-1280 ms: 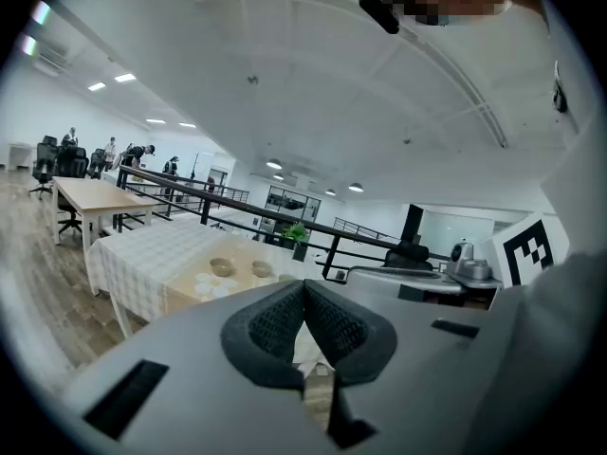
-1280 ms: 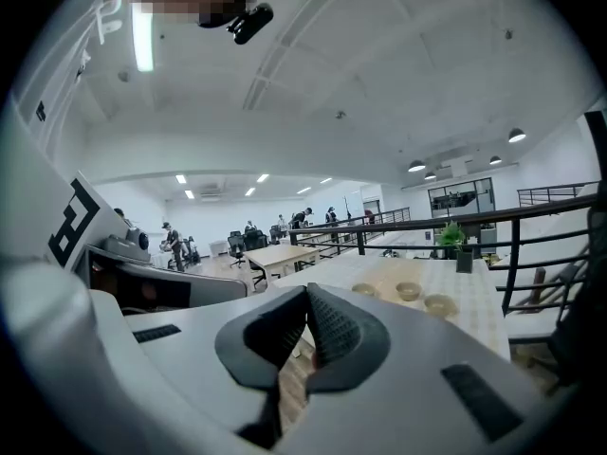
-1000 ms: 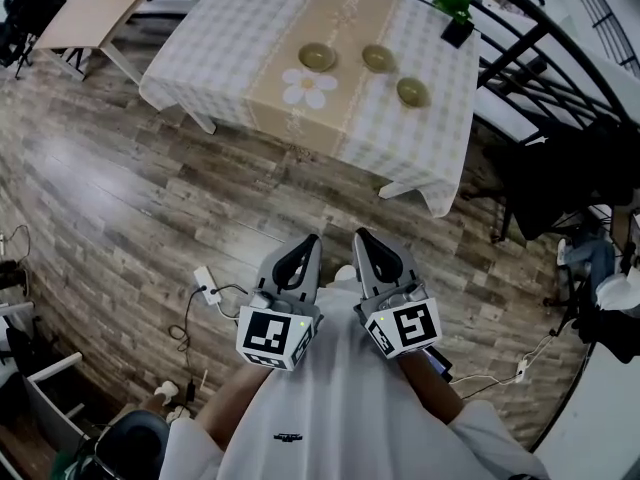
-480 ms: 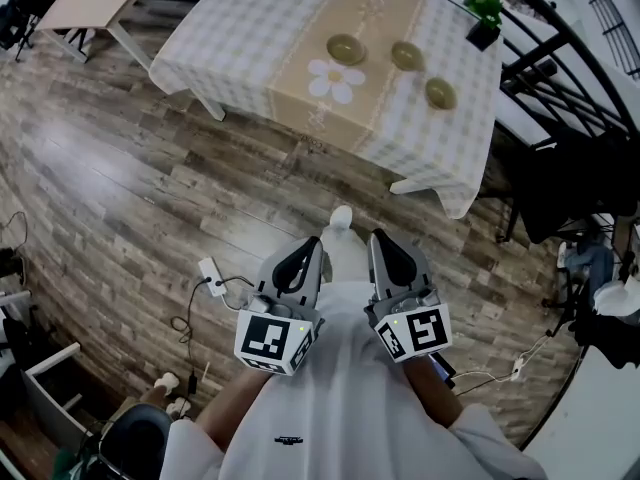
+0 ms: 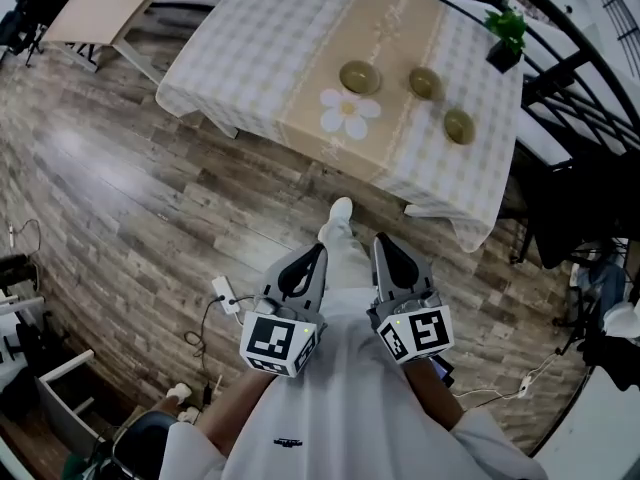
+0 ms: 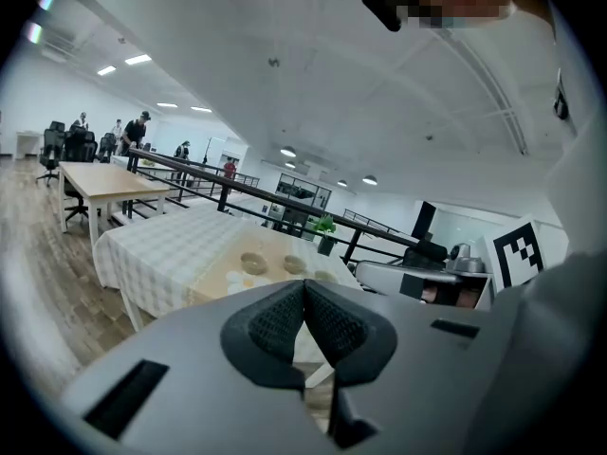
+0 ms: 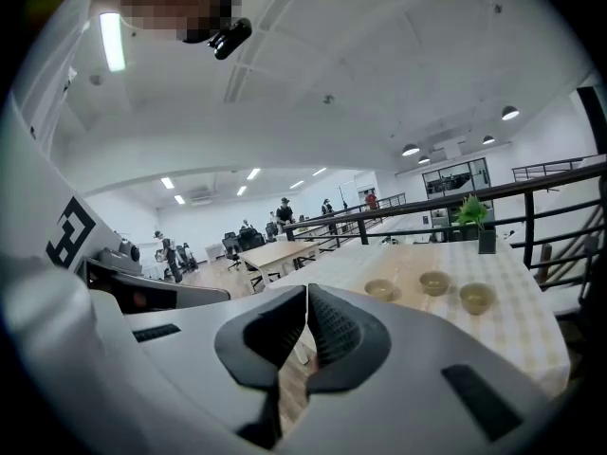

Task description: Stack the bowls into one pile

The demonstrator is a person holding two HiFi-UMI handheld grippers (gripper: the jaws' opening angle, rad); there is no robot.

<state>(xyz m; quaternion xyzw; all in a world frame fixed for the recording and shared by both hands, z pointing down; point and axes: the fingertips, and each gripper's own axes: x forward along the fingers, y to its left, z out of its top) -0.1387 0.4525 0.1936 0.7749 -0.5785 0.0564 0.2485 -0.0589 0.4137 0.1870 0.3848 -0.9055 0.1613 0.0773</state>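
Well, one bowl [image 5: 359,76], a second bowl [image 5: 424,82] and a third bowl [image 5: 459,125] are sitting apart in the upper right of the frame, on the table [image 5: 250,58] with the checked cloth; the left gripper [image 5: 316,253] and the right gripper [image 5: 382,240] are hanging side by side at the lower middle, over the wood floor [image 5: 150,198], well apart from the bowls; both pairs of fingers are pressing tight together, holding nothing.
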